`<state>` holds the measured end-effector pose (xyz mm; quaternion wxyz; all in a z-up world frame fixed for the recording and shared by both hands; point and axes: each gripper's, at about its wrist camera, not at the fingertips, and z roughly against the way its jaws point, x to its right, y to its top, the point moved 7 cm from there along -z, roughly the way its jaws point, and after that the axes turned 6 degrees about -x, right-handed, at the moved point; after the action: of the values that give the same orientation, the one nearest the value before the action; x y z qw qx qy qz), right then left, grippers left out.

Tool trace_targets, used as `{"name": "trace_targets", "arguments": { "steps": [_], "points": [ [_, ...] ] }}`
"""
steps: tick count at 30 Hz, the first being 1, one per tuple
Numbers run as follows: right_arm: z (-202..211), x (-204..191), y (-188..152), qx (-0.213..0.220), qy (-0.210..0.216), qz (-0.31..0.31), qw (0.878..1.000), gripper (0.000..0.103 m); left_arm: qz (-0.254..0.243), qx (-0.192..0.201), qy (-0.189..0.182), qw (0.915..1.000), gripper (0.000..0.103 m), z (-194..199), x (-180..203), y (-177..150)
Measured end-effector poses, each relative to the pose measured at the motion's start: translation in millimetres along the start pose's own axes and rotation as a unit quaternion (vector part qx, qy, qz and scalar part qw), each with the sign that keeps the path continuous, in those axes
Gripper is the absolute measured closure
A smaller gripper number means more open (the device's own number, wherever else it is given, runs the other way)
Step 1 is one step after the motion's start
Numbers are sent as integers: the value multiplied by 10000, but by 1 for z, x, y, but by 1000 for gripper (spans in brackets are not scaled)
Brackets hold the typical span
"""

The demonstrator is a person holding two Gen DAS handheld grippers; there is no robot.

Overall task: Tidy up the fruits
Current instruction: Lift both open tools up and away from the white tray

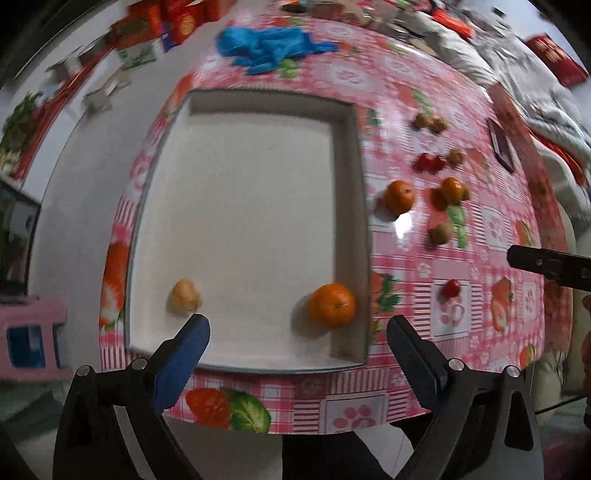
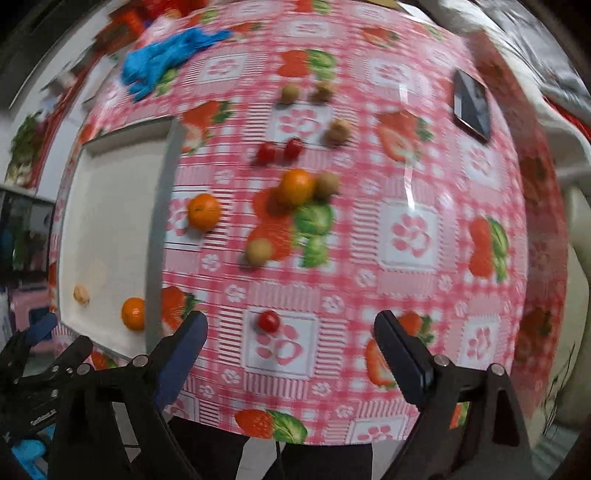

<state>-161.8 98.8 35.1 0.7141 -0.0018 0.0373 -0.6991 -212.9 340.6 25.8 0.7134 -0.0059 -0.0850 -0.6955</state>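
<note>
A white tray lies on the pink strawberry-print table. In it sit one orange near the front right corner and a pale brownish fruit at the front left. My left gripper hangs open above the tray's front edge, nothing between its fingers. On the cloth to the right lie two oranges, several small brown fruits and red cherry tomatoes. My right gripper stands open above the cloth, just in front of the nearest tomato, holding nothing.
A blue glove lies at the table's far side. A dark phone rests at the far right. Red boxes and clutter stand beyond the table. The table's front edge is just below both grippers. Grey bedding lies on the right.
</note>
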Motion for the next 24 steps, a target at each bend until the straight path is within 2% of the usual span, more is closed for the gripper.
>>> {"name": "trace_targets", "arguments": {
  "steps": [3,6,12,19,24],
  "points": [
    [1,16,-8,-57,-32,-364,9993,10,-271,-1,-106,9996,6,6,11,4],
    [-2,26,-15,-82,-35,-676,9977,10,-449,-165,-176,9987,6,8,20,6],
    [-6,48,-33,-272,109,-1091,9936,10,-930,-328,-137,9950,6,6,42,6],
    [-26,77,-38,-654,296,-1451,9868,10,-993,-430,19,9941,6,7,65,12],
    [-29,85,-21,-761,369,-1283,9881,10,-849,-460,145,9952,6,11,74,18]
  ]
}}
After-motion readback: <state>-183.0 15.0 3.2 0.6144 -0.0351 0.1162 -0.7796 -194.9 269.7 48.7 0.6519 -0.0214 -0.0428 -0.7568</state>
